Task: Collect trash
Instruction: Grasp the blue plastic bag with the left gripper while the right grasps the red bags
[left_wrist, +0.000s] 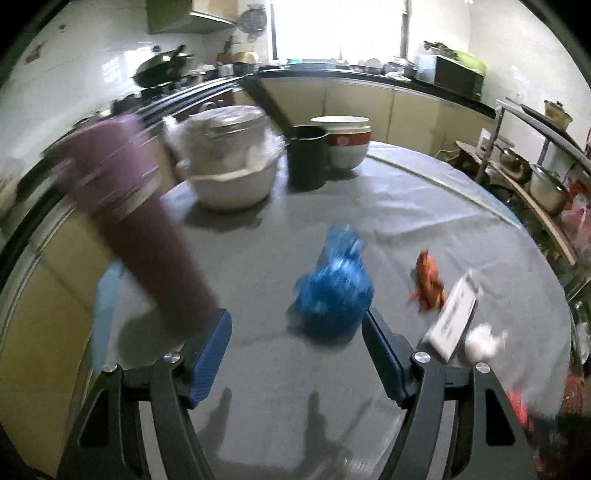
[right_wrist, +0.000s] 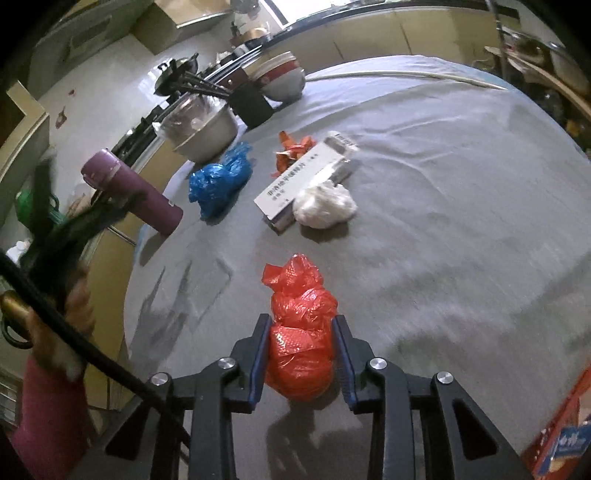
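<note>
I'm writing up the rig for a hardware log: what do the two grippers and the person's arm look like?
Both the left gripper and the right gripper are matte black linkage frames with round silver bolt heads at the joints. Each finger carries a flat blue ribbed pad. In the right wrist view, a black cable runs past the person's left hand, which shows bare skin above a pink sleeve.

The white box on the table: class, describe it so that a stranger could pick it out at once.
On the round table with the grey cloth, look at the loose cluster of litter near its middle. The white box lies flat there, between a crumpled white tissue wad and an orange wrapper. It alone is rigid, long and rectangular, with dark print on top.
</note>
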